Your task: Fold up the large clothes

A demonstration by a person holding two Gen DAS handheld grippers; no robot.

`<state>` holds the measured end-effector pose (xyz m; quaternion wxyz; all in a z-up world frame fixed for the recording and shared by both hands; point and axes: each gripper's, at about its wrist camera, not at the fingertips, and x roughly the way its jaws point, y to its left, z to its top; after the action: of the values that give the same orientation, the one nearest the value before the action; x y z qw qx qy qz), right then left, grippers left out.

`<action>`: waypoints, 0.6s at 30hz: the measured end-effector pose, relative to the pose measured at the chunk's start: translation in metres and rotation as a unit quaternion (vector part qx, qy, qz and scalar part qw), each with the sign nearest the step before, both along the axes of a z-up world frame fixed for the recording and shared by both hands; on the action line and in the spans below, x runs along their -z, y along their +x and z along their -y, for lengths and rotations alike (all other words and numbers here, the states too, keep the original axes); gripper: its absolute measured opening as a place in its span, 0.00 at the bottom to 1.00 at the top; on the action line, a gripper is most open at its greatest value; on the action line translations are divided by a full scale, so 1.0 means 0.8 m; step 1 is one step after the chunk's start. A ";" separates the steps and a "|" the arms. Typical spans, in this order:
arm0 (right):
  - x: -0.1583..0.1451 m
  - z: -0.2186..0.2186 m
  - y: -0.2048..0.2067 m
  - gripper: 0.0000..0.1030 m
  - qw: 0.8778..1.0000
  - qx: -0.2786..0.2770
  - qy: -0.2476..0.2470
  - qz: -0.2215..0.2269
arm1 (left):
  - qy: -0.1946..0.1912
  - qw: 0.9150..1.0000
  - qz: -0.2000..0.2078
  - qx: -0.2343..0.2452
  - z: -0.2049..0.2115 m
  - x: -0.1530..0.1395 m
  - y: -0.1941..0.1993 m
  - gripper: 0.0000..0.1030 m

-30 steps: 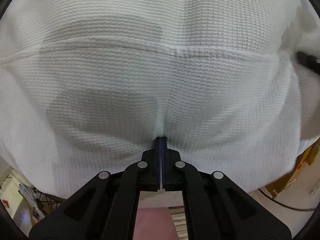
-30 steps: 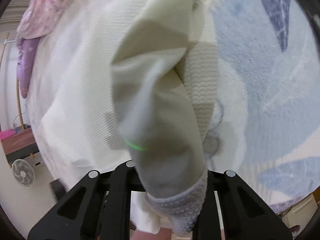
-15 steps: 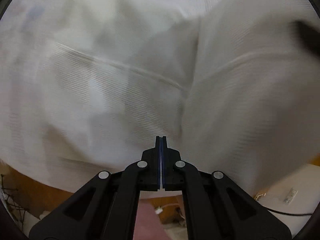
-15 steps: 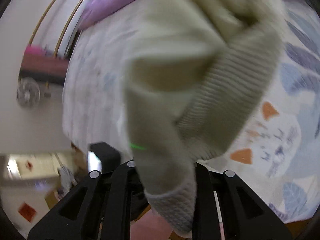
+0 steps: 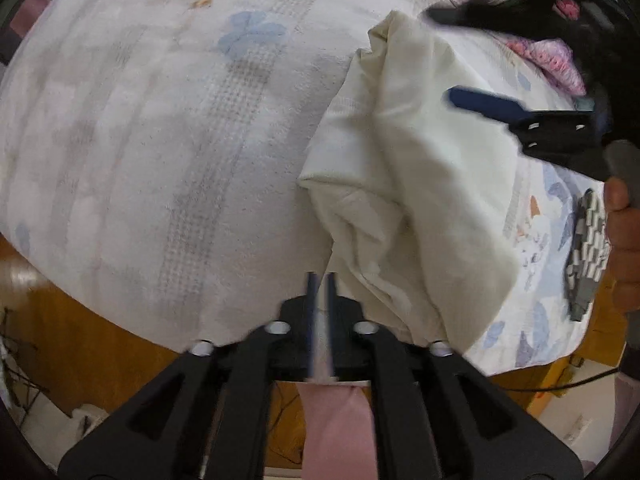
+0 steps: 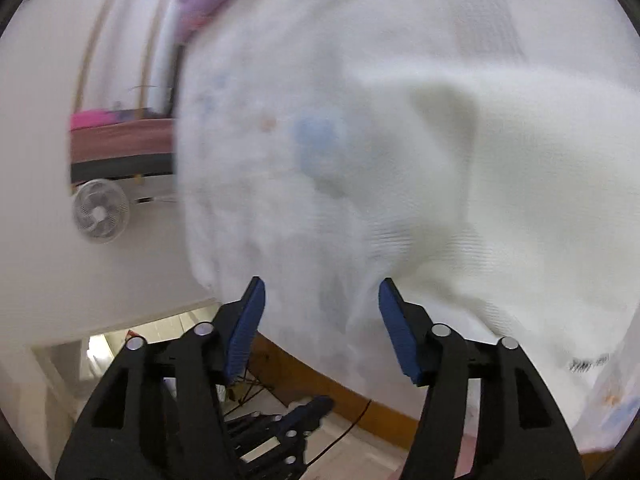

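Letting go: my left gripper just opened a little, nothing inside.
Right gripper: just opened wide, empty.
Next: smooth the cream garment flat on the bed, I think.

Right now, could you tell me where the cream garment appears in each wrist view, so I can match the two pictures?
Left wrist view: the cream garment lies bunched on the floral bedspread, right of centre, just beyond the left claw.
Right wrist view: it fills the right half, blurred, beyond the open right claw, with nothing between the pads.
Shared landmark: the bedspread's blue flower, seen again left of the garment.
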<state>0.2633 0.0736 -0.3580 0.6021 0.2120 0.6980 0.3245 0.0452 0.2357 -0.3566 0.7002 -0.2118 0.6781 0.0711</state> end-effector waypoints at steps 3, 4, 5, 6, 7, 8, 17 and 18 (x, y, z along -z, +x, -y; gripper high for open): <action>-0.018 0.038 0.002 0.72 0.998 0.021 -0.042 0.031 | -0.038 0.999 0.009 0.000 -0.010 0.012 0.008 0.54; -0.018 0.060 0.005 0.72 0.996 0.031 -0.073 0.037 | -0.061 0.998 0.013 -0.005 -0.009 0.013 0.014 0.55; -0.016 0.079 0.000 0.72 0.993 0.040 -0.100 0.042 | -0.084 0.996 0.015 -0.010 -0.012 0.014 0.022 0.55; -0.013 0.080 -0.004 0.72 0.991 0.047 -0.115 0.044 | -0.110 0.994 0.017 -0.015 -0.020 0.016 0.032 0.57; -0.008 0.102 -0.008 0.72 0.989 0.059 -0.129 0.043 | -0.134 0.991 0.020 -0.020 -0.013 0.019 0.040 0.61; 0.002 0.121 -0.012 0.72 0.988 0.071 -0.136 0.031 | -0.149 0.988 0.023 -0.023 -0.009 0.021 0.047 0.64; 0.137 0.091 -0.143 0.28 0.977 0.072 -0.026 -0.197 | -0.118 0.992 0.016 0.040 0.028 0.024 0.092 0.67; 0.134 0.072 -0.159 0.22 0.977 0.041 -0.014 -0.207 | -0.089 0.994 0.008 0.056 0.023 0.027 0.093 0.67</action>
<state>0.1361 0.0161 -0.4656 0.4603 0.2951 0.8024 0.2390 0.1199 0.2177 -0.3780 0.6870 -0.2357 0.6867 -0.0311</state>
